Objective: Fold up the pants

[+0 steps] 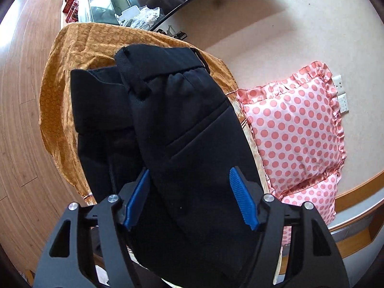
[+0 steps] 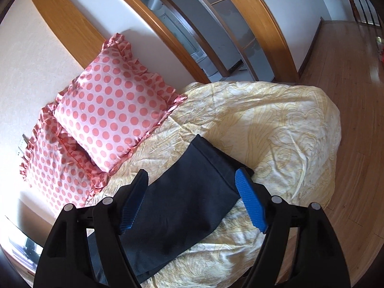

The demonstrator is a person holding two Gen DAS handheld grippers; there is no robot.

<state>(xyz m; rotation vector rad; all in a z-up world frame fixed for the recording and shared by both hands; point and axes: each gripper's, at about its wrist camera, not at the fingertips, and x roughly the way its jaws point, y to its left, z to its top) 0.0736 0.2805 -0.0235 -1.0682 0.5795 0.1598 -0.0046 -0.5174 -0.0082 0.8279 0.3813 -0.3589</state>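
Dark navy pants (image 1: pixel 182 129) lie on the bed, waistband end toward the orange cover, one half laid over the other. My left gripper (image 1: pixel 189 180) is open, its blue pads (image 1: pixel 242 199) standing on either side of the upper leg just above the cloth. In the right wrist view the leg end of the pants (image 2: pixel 189 199) lies flat on the yellow quilt. My right gripper (image 2: pixel 192 187) is open, its pads (image 2: pixel 252 206) straddling the leg hem, gripping nothing.
An orange patterned cover (image 1: pixel 72 76) drapes the bed end. Two pink polka-dot pillows (image 1: pixel 295 129) lean on the wall; they also show in the right wrist view (image 2: pixel 112 110). A crumpled yellow quilt (image 2: pixel 283 129) covers the bed. Wooden floor (image 1: pixel 19 96) surrounds it.
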